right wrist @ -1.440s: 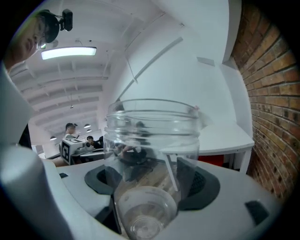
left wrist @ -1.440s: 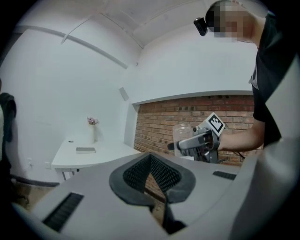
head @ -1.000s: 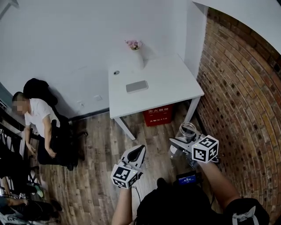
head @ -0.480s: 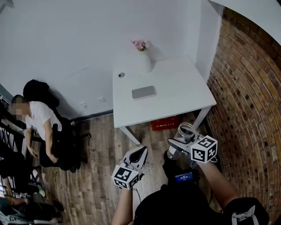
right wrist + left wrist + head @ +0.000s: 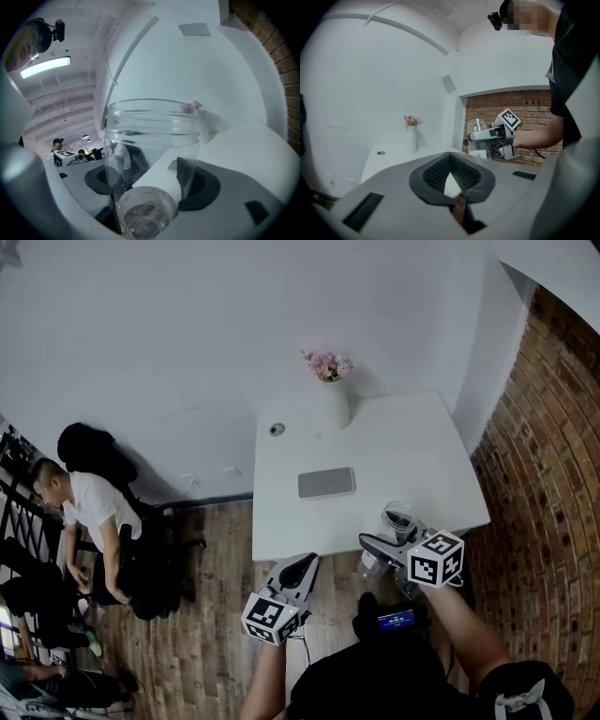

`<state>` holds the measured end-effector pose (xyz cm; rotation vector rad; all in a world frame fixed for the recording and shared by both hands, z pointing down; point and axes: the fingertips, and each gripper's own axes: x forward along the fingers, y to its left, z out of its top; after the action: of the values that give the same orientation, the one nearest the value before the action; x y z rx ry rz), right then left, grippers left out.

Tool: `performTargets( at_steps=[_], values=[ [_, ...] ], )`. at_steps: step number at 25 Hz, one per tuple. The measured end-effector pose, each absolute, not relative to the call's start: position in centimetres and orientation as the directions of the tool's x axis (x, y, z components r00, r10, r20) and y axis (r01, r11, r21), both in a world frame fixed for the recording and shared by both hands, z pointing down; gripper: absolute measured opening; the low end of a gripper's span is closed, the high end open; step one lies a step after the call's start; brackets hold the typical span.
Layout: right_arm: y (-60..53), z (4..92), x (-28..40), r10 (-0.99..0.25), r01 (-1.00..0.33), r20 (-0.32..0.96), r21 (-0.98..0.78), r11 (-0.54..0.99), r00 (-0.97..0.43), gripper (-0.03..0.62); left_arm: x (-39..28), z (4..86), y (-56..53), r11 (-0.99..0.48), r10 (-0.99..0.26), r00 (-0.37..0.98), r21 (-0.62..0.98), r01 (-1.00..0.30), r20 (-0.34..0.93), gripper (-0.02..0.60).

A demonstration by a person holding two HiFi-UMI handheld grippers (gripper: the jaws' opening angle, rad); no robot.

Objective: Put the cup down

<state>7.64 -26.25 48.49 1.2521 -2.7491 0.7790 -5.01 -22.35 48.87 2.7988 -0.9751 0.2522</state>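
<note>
White table (image 5: pixel 412 451) in front | right gripper (image 5: pixel 149 185) jaws clamped on clear cup (image 5: pixel 150 131) standing between them | left gripper (image 5: pixel 451 161) jaws together, empty

Cup (image 5: pixel 399 519): clear, empty, wide-mouthed, with a ridged rim. It stood roughly upright, mouth up, clamped low on its body between the right gripper's (image 5: pixel 150 187) fingers (image 5: pixel 199 185). It was held in the air by the counter's (image 5: pixel 403 451) near edge, not resting on it.
</note>
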Motion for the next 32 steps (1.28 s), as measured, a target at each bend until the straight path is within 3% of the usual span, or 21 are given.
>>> performTargets(
  at_steps=[14, 32],
  values=[
    [-36.3, 49.5, 7.7, -0.634, -0.661, 0.241, -0.464, 0.590, -0.735, 0.364, -3.8, 48.4, -32.1, -0.734, -0.648, 0.734, 0.092, -0.673, 0.202, 0.008],
    [-38.9, 46.7, 3.9, -0.681, -0.702, 0.213, -0.373, 0.606, -0.701, 0.364, -6.1, 48.2, -35.5, -0.791, -0.570, 0.808, 0.168, -0.589, 0.151, 0.008]
  ],
)
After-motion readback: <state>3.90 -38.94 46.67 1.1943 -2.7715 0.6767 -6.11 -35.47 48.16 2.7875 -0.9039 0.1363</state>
